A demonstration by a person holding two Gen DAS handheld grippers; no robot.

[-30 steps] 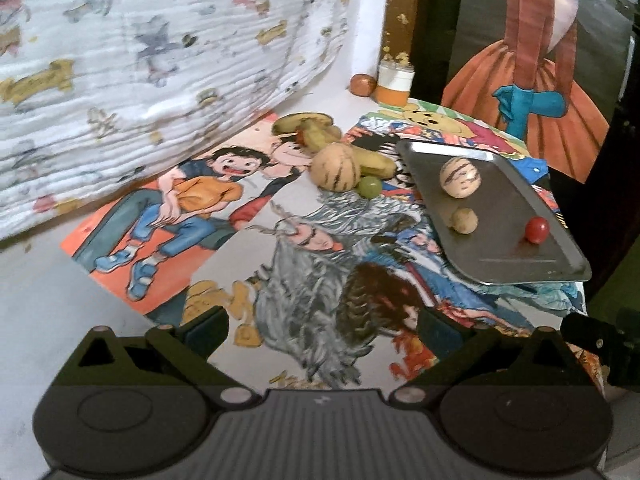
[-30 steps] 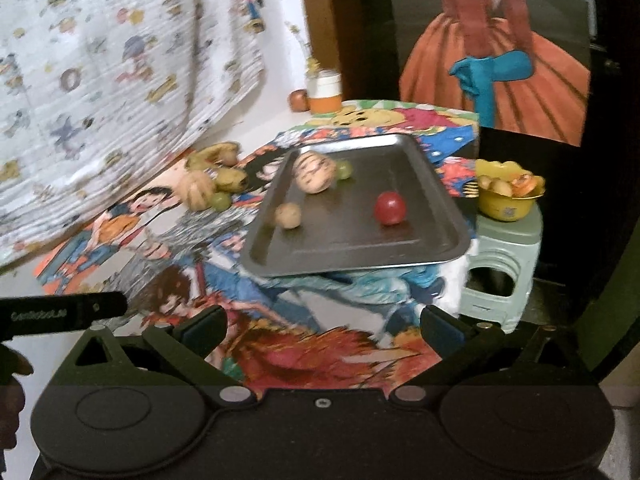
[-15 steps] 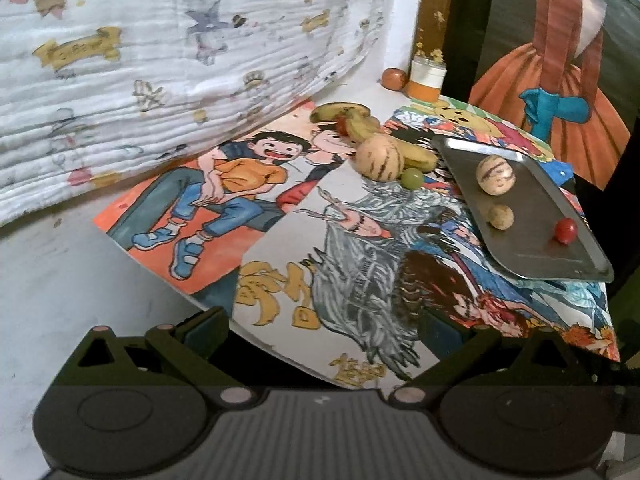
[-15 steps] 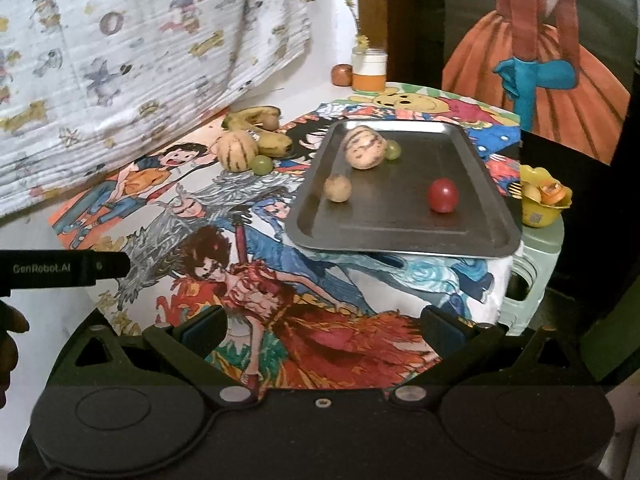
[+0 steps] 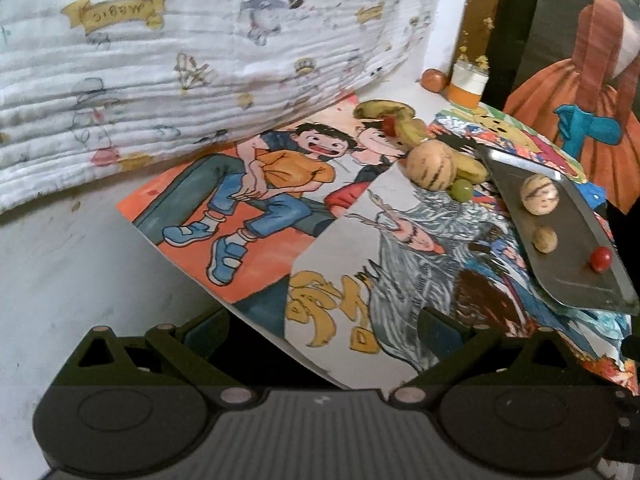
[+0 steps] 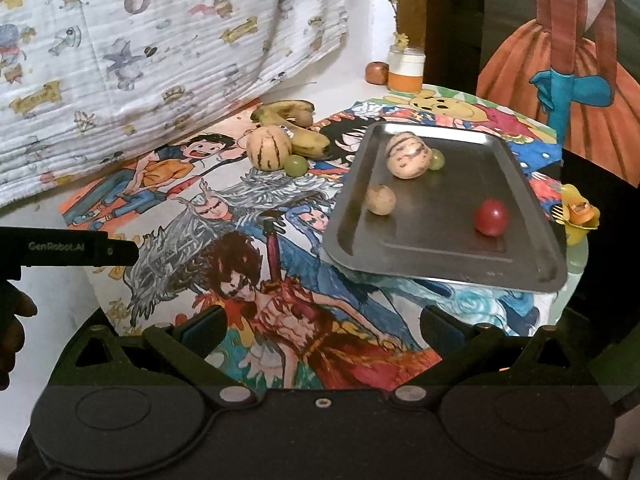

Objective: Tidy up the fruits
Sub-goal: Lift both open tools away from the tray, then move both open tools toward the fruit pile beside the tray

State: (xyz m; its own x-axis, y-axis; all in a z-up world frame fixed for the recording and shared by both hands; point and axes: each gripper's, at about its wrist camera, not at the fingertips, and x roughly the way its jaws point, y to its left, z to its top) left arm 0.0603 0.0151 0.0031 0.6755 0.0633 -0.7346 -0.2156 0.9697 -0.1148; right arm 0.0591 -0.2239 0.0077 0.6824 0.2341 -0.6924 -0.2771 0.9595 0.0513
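Observation:
A metal tray (image 6: pixel 460 256) (image 5: pixel 572 280) lies on the table's right side. It holds a striped melon (image 6: pixel 408 155) (image 5: pixel 539 199), a small tan fruit (image 6: pixel 381 199) (image 5: pixel 545 239), a red tomato (image 6: pixel 491 217) (image 5: pixel 600 258) and a green grape (image 6: pixel 437 159). Left of the tray lie a second striped melon (image 6: pixel 268 148) (image 5: pixel 431 168), a green grape (image 6: pixel 296 165) (image 5: pixel 461 191) and bananas (image 6: pixel 296 128) (image 5: pixel 404 120). My left gripper (image 5: pixel 320 324) is open and empty, near the table's front left edge. My right gripper (image 6: pixel 320 324) is open and empty, in front of the tray.
Cartoon posters (image 5: pixel 256 208) cover the table. A printed blanket (image 5: pixel 160 60) hangs at the back left. An orange-and-white jar (image 6: pixel 406 70) and a brown fruit (image 6: pixel 377 73) stand at the back. A yellow bowl (image 6: pixel 580 216) sits on a stool at the right.
Both grippers have pulled back from the table, the left one also swinging left. Both stay open. The fruits and tray have not moved.

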